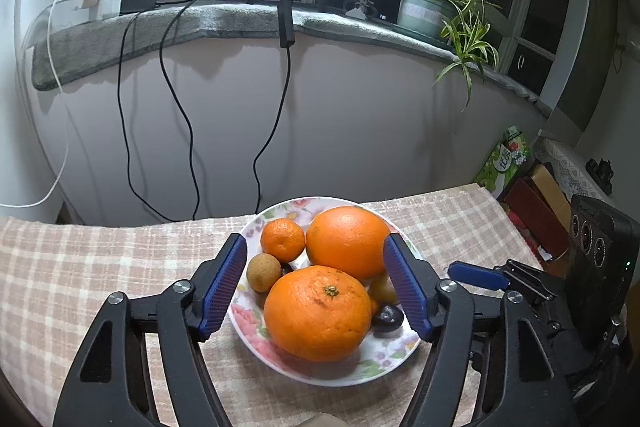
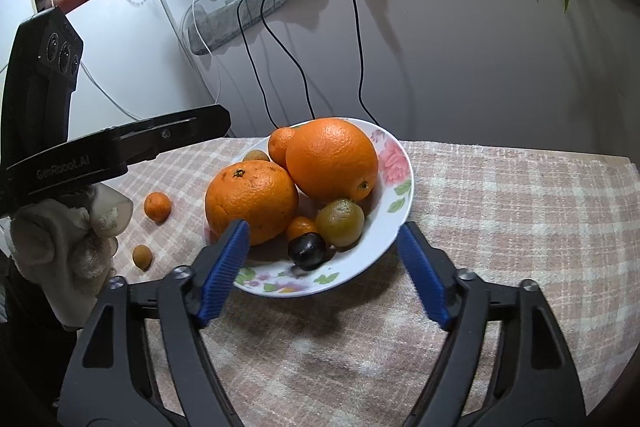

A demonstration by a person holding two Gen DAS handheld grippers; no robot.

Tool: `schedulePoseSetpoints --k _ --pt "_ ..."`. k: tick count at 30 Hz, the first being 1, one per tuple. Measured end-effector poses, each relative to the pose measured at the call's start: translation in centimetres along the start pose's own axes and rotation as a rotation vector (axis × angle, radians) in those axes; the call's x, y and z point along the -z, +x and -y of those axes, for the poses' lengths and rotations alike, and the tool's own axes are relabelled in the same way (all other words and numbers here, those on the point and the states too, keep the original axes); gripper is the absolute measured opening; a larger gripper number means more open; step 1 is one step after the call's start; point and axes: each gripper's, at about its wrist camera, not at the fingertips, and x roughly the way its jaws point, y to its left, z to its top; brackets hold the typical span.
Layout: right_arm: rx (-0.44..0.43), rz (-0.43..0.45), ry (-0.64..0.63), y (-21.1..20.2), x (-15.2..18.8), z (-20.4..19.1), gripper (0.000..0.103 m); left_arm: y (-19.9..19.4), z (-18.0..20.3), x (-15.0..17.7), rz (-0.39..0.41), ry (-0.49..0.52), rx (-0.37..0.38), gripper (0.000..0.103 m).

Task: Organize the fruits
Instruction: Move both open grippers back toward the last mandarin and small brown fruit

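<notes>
Gathering loose fruit into the flowered plate (image 2: pixel 394 205), with both grippers empty and two pieces left out on the checked cloth.

Left gripper (image 1: pixel 316 283) hovers with jaws spread wide either side of the near big orange (image 1: pixel 318 313), pads clear of it; right gripper (image 2: pixel 320 271) hangs spread at the plate's near rim, holding nothing. A small tangerine (image 2: pixel 157 206) and a brown longan (image 2: pixel 142 257) lie toward the cloth's left edge, well apart from the plate. Next, I judge, the left gripper must reach them and close gently.
</notes>
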Motion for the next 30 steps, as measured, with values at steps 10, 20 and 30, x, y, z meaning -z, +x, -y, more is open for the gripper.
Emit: schedulePoseSetpoints --k 10,20,30 --pt "0.011 -0.009 -0.014 -0.4 0.1 -0.5 0.087 -0.8 0.4 0.0 0.01 0.009 -0.022 0.08" --pt "0.014 -0.005 -0.032 -1.1 0.3 -1.4 0.087 -2.4 1.0 0.3 0.032 0.019 -0.032 0.08" --pt "0.008 0.008 -0.052 -2.1 0.4 -2.7 0.087 -4.3 1.1 0.4 0.058 0.022 -0.033 0.08"
